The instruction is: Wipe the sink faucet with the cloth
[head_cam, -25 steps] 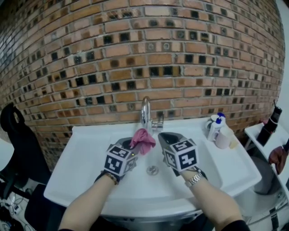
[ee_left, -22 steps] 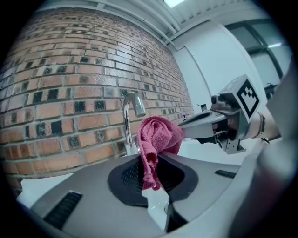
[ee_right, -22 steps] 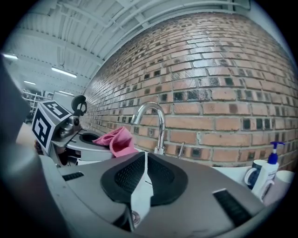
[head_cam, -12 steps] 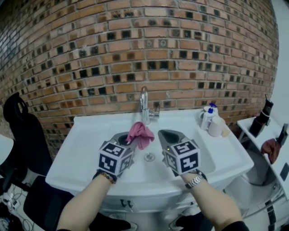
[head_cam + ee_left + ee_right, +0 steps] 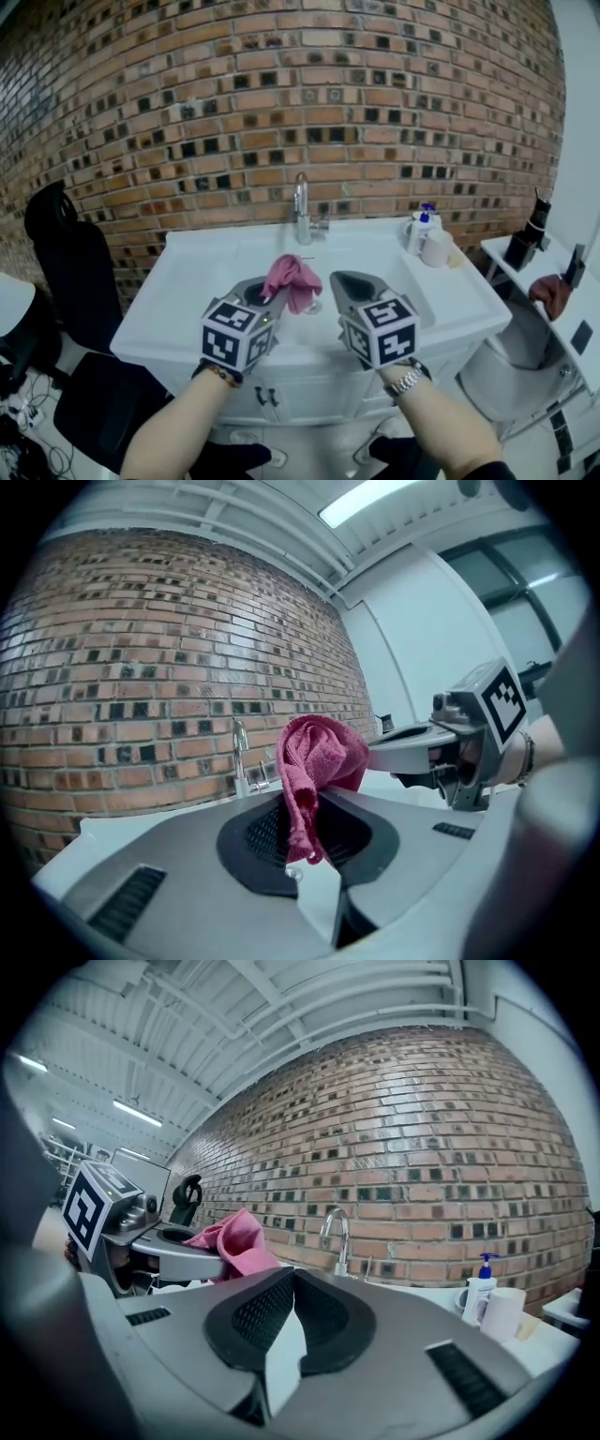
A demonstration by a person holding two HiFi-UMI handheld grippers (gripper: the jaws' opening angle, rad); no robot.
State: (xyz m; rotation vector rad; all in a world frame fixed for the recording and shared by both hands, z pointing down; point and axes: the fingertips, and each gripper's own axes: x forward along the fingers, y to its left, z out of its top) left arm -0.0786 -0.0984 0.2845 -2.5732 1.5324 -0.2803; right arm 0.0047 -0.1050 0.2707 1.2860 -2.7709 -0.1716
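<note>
Brick wall (image 5: 187, 112), reddish with dark inset tiles, backs a white sink (image 5: 178, 291), and the chrome faucet (image 5: 301, 208) stands upright at the sink's far edge against it. The left gripper (image 5: 272, 298) is clenched on a pink cloth (image 5: 292, 278), which is pinched at the jaw tips and bunches up and forward, with a short tail hanging down. The right gripper (image 5: 339, 279) has its jaws closed tip to tip with nothing between them. Both grippers hover level over the near rim of the sink, well apart from the faucet.

The wipe will probably go best if the loose bunch, not the jaw tips, meets the chrome. The cloth would be pressed against the curved spout and run down to the base, then around the small lever at its right. The clamp needs to stay firm, since little fabric sits inside the jaws. The right gripper seems to have no part to play and is best kept to the side.

A pump bottle (image 5: 419, 230) and a pale cup (image 5: 436, 248) stand near the faucet on the right and could be knocked over. The sink surface looks smooth and bare elsewhere. A black chair (image 5: 70, 253) sits to the left, and a dark bottle (image 5: 525, 239) rests on a white side table (image 5: 562, 323) at the right.
</note>
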